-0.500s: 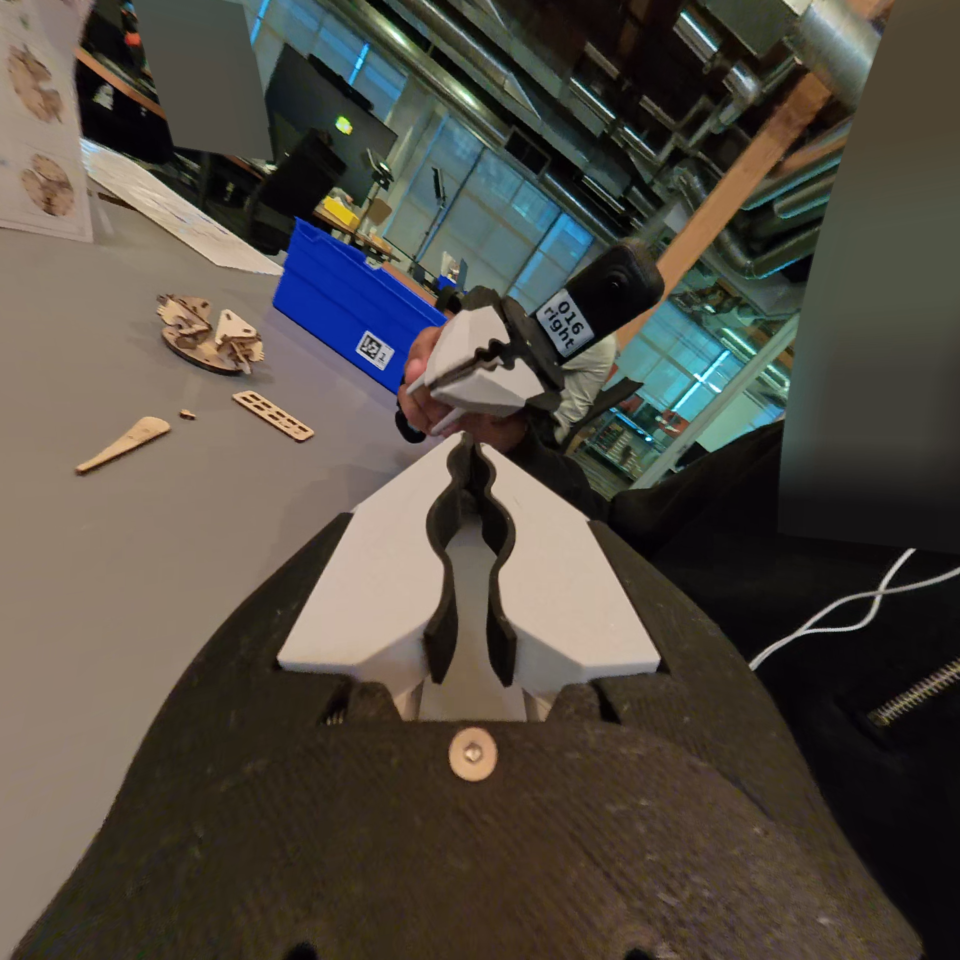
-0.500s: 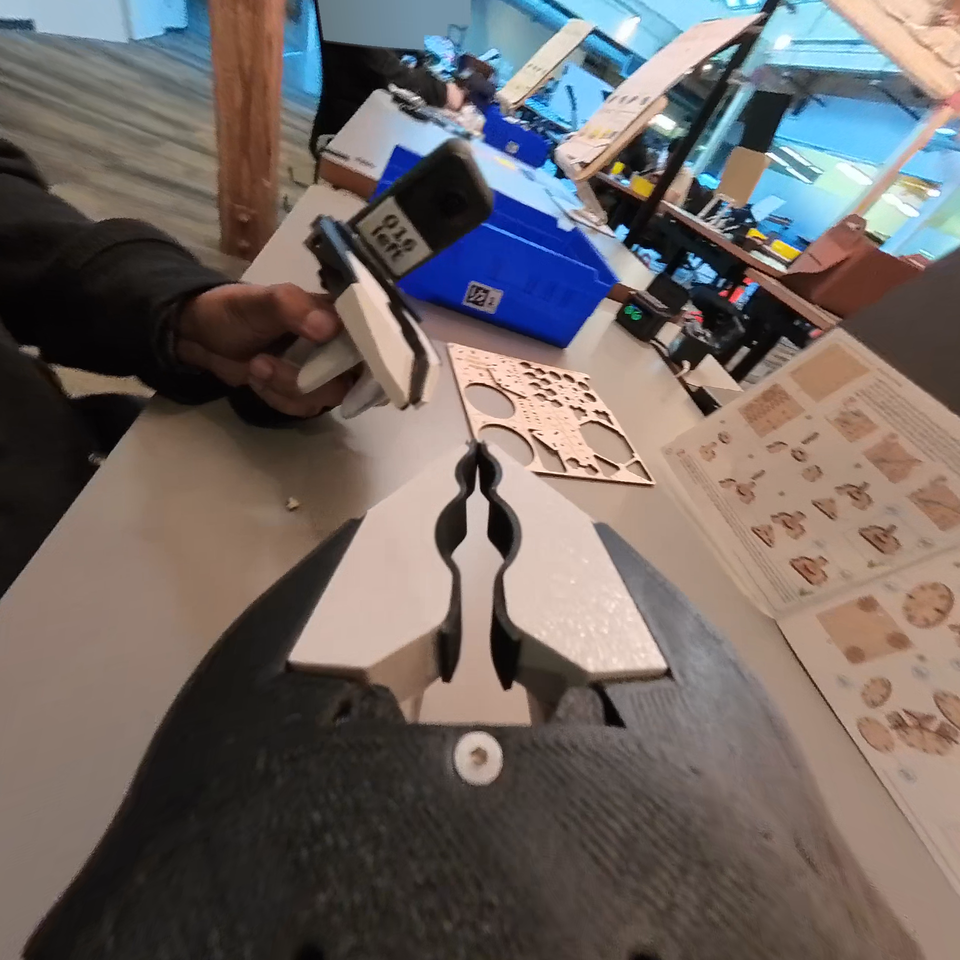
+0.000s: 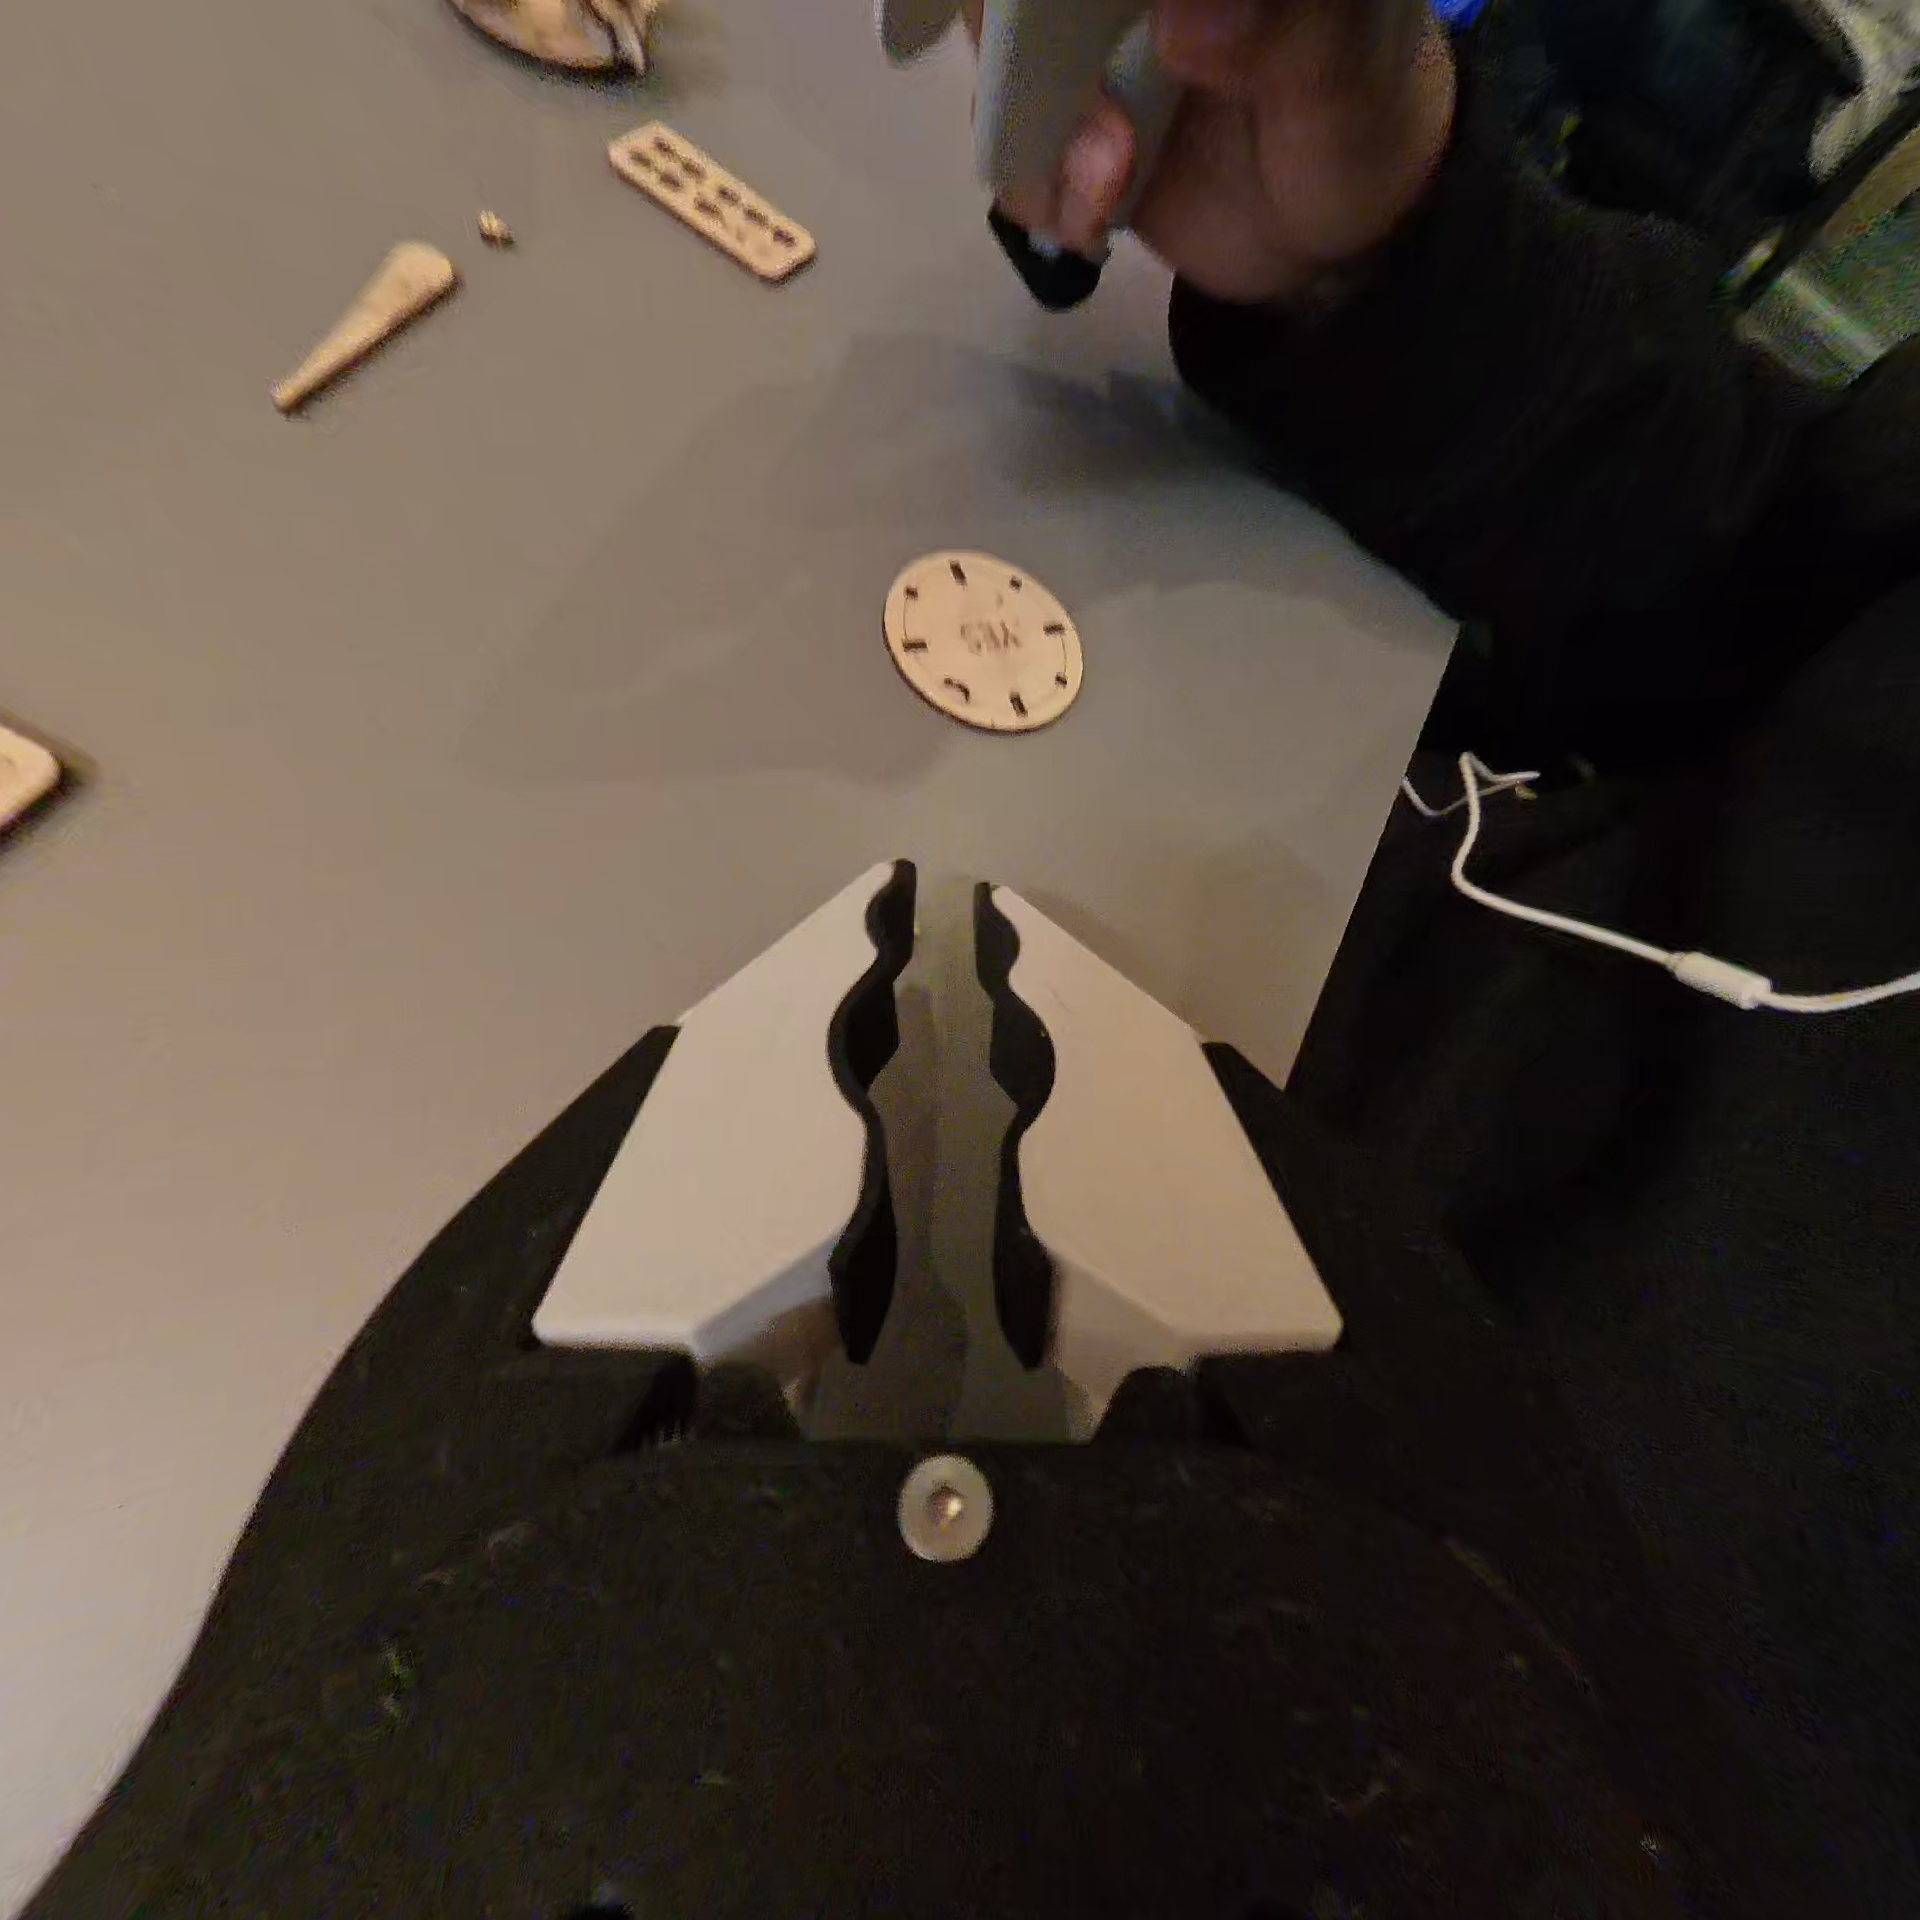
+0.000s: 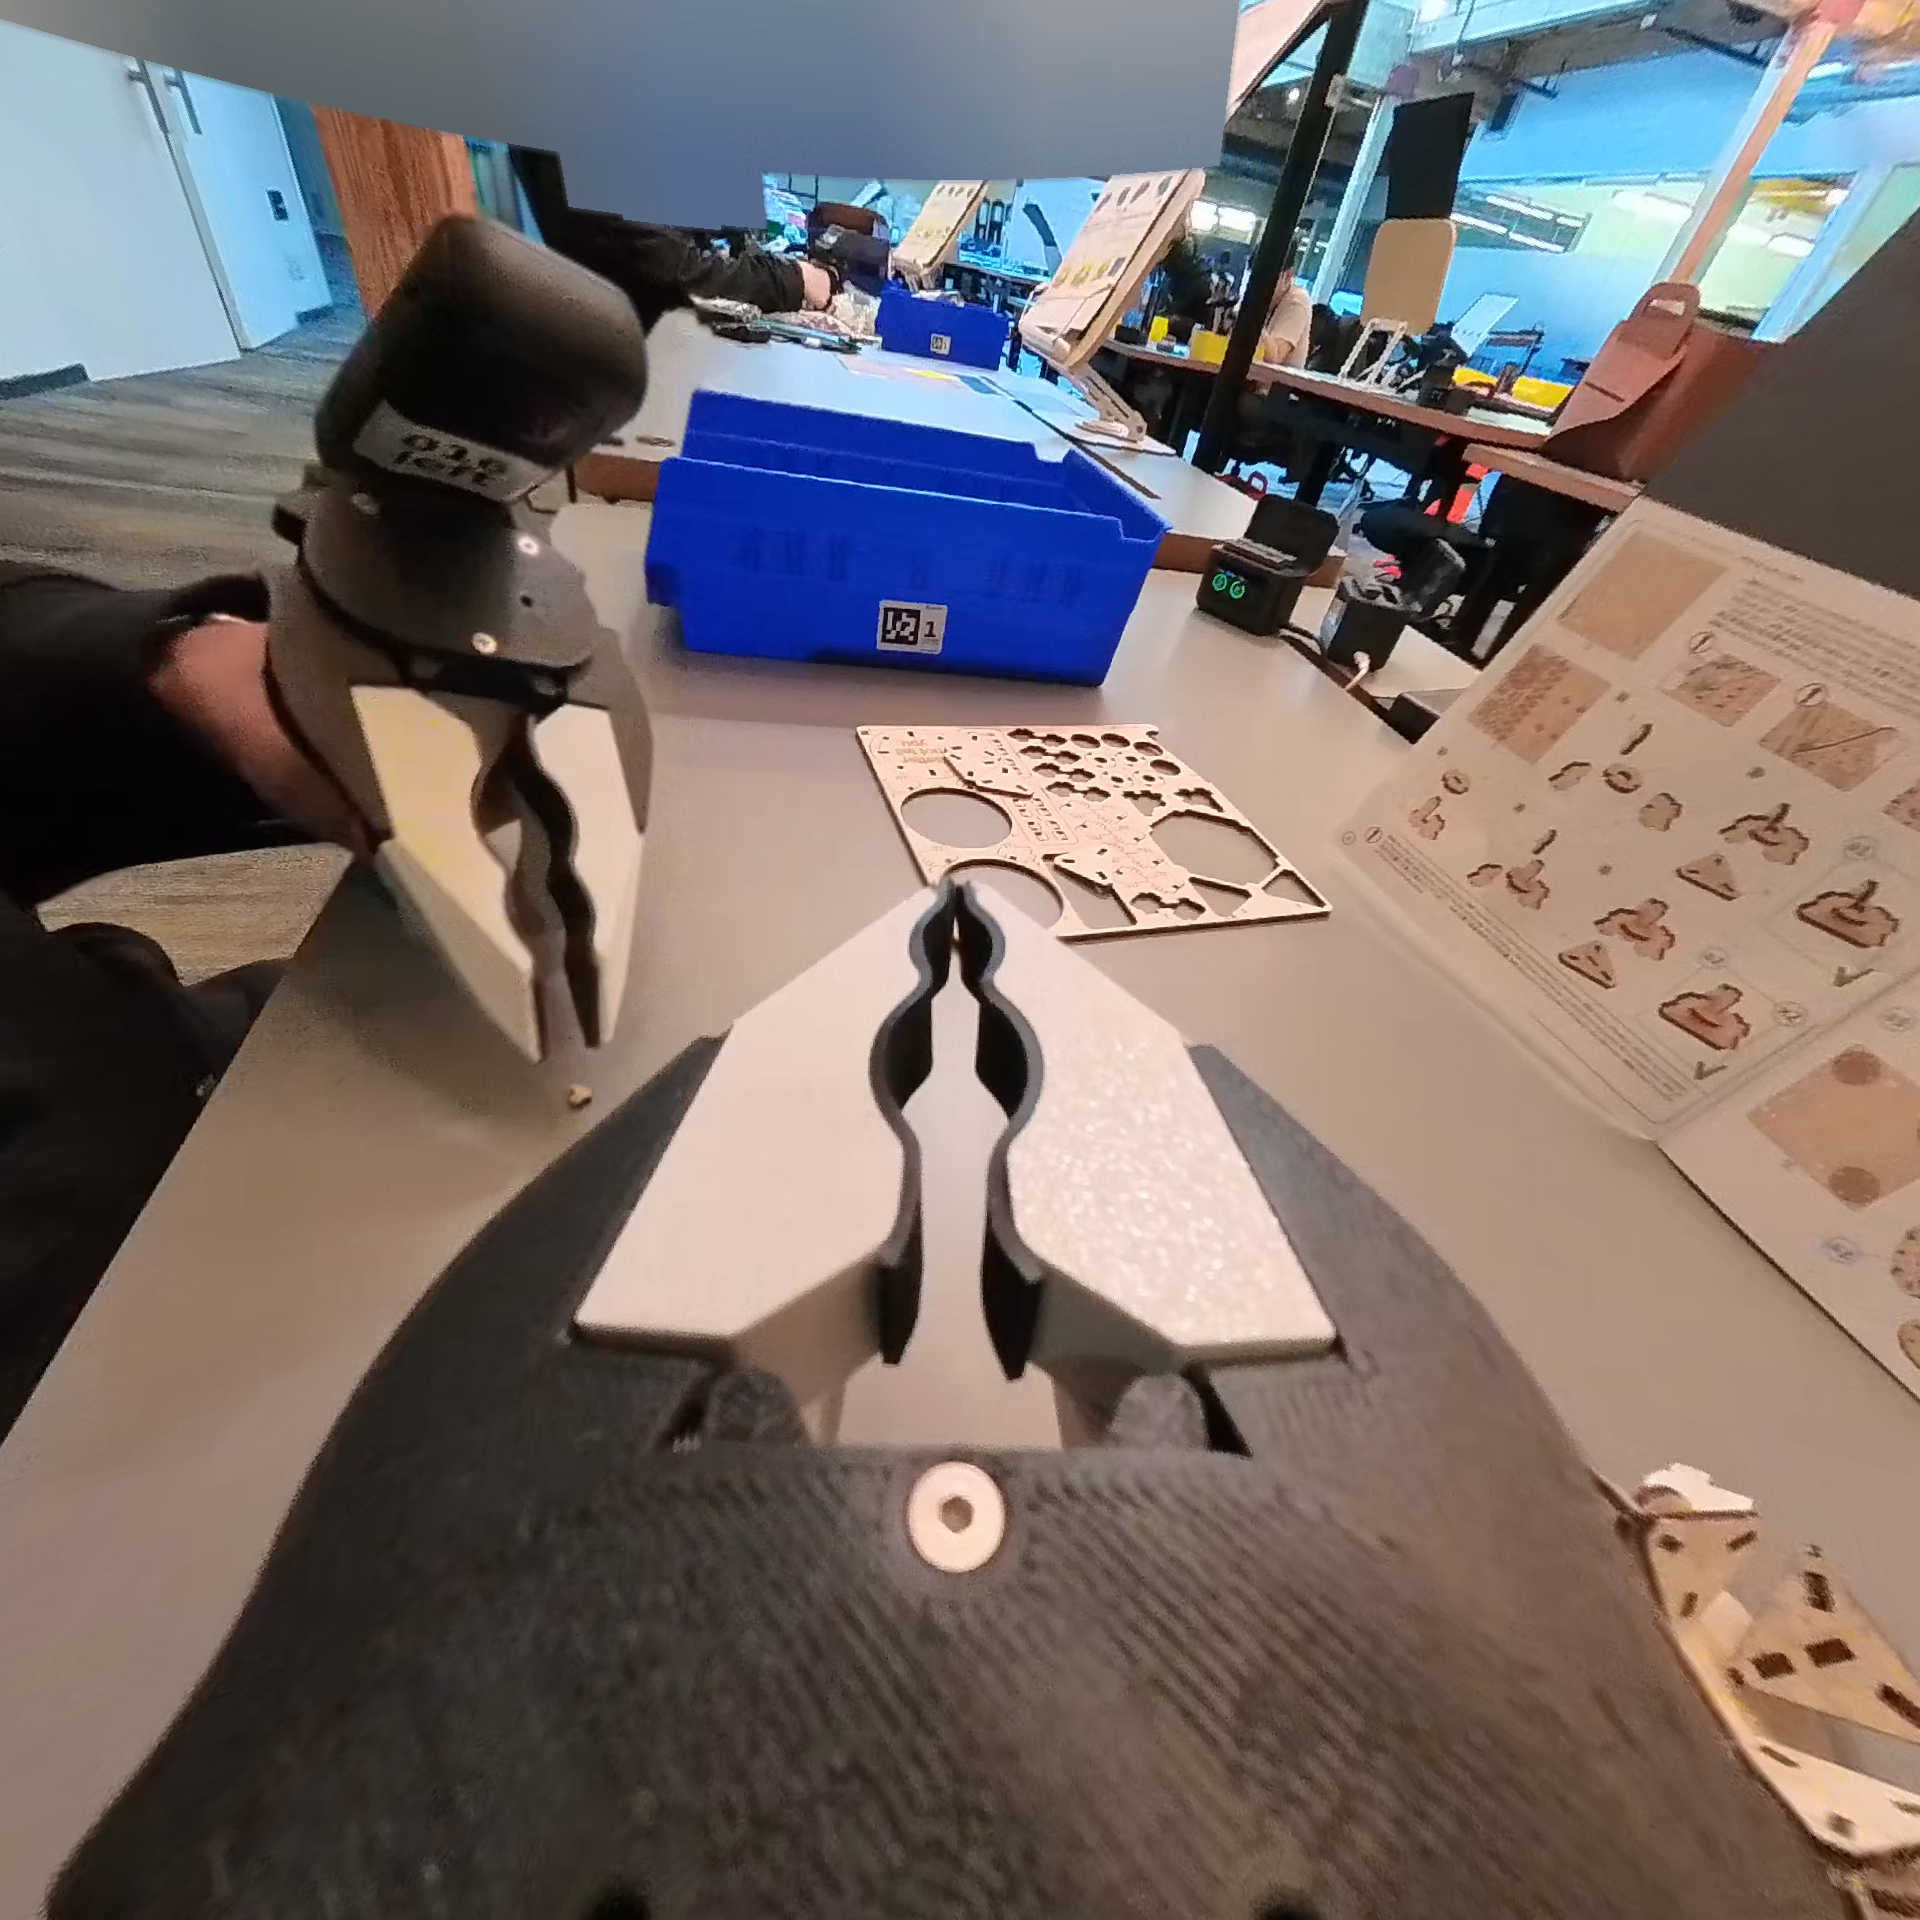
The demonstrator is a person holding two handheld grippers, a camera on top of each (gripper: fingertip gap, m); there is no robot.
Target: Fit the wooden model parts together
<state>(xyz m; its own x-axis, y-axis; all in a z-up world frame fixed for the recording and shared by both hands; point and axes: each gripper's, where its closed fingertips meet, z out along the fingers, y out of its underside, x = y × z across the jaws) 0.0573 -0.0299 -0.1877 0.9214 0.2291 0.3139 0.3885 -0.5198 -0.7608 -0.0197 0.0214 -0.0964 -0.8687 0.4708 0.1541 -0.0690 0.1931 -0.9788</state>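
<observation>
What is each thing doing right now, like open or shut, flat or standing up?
Left claw: slightly open, nothing in it.
Right claw: shut, nothing in it.
Round wooden disc: flat on the table, ahead of the left claw.
Wooden cutout sheet: flat, many pieces punched out.
Blue bin: upright, top open.
Instruction sheet: lying unfolded.

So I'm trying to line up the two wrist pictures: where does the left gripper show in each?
Left wrist view: the left gripper fills the bottom centre, jaws slightly apart and empty, above the grey table.
Right wrist view: it hangs at the left, tips pointing down at the table.
Shared landmark: the grey table.
</observation>
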